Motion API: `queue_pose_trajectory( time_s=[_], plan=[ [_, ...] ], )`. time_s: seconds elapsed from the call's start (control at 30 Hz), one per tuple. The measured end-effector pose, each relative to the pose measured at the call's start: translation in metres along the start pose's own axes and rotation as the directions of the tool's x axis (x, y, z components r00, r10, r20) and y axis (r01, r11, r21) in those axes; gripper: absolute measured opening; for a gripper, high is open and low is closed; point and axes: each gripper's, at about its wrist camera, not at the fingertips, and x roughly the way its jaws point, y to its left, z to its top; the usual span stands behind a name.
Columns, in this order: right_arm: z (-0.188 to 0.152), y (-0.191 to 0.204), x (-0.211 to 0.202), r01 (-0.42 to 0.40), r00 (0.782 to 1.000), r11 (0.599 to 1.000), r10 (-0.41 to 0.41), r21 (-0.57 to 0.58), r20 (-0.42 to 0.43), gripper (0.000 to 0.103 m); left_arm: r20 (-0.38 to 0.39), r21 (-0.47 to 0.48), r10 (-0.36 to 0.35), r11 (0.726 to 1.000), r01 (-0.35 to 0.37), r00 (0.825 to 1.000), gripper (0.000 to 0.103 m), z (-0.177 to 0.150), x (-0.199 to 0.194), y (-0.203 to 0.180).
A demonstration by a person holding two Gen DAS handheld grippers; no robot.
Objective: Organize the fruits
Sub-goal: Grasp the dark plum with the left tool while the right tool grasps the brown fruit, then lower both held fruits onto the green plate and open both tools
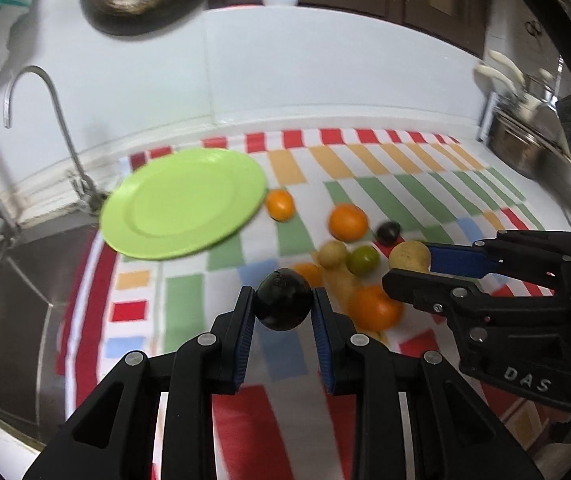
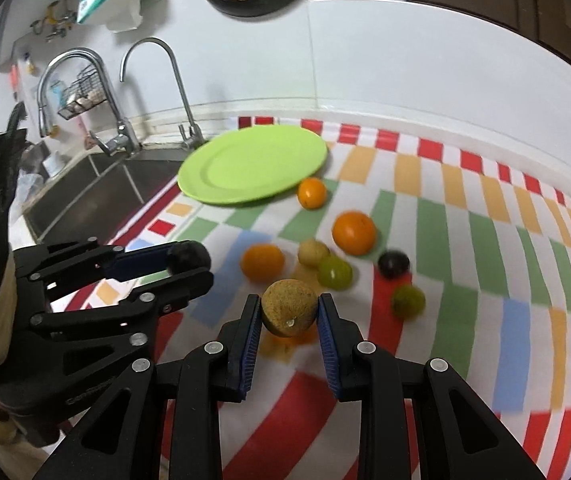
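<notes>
The tabletop point(image 1: 465, 92) is a white kitchen counter covered by a big cloth of red, green, orange and blue blocks point(image 2: 465, 240), with a steel sink point(image 2: 97, 188) at its left end. The right wrist view shows way more of that end: two curved chrome taps point(image 2: 157, 80) and a wire rack on the wall, while the left wrist view only catches one tap but also shows a steel pot point(image 1: 525, 140) at the far right, which the other view doesn't show.

Round lime-green plastic plate point(image 1: 183, 204) sits empty at the cloth's sink-side corner, a small orange point(image 1: 280, 205) just beside its rim. Loose fruit is scattered mid-cloth: a bigger orange point(image 2: 354, 233), another orange point(image 2: 263, 262), a tan little fruit point(image 2: 312, 252) touching a green one point(image 2: 334, 272), a dark plum-like one point(image 2: 393, 264). A second green fruit point(image 2: 407, 302) only shows up in the right wrist view.

Left tongs point(image 1: 283, 300) are clamped on a round black-purple fruit point(image 1: 283, 300), held up off the cloth. Right tongs point(image 2: 289, 308) are clamped on a round tan-brown fruit point(image 2: 289, 308), also held above the cloth. Each view shows the other tongs from the side, fruit pinched at the tips.
</notes>
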Motion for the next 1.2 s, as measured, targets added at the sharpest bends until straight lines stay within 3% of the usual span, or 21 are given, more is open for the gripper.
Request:
queue_pose_trajectory(
  time_s=[0.33,0.63,0.93,1.2],
  plan=[
    [0.051,0.006,0.028,-0.084,0.996,0.996,0.084,-0.037,0.020,0.029,0.037,-0.043,0.069,0.997,-0.068,0.997,0.028,0.027,0.007,0.033],
    [0.105,0.014,0.080,-0.133,0.991,0.988,0.130,-0.073,-0.039,0.029,0.028,-0.032,0.132,0.991,-0.131,0.991,0.028,0.047,0.040,0.063],
    [0.141,0.010,0.148,-0.155,0.978,0.986,0.145,-0.057,-0.149,0.029,-0.049,-0.085,0.115,0.989,-0.119,0.992,0.028,0.060,0.084,0.101],
    [0.150,0.005,0.179,-0.151,0.970,0.988,0.143,-0.028,-0.195,0.029,-0.094,-0.086,0.097,0.991,-0.105,0.991,0.029,0.068,0.112,0.113]
  ],
)
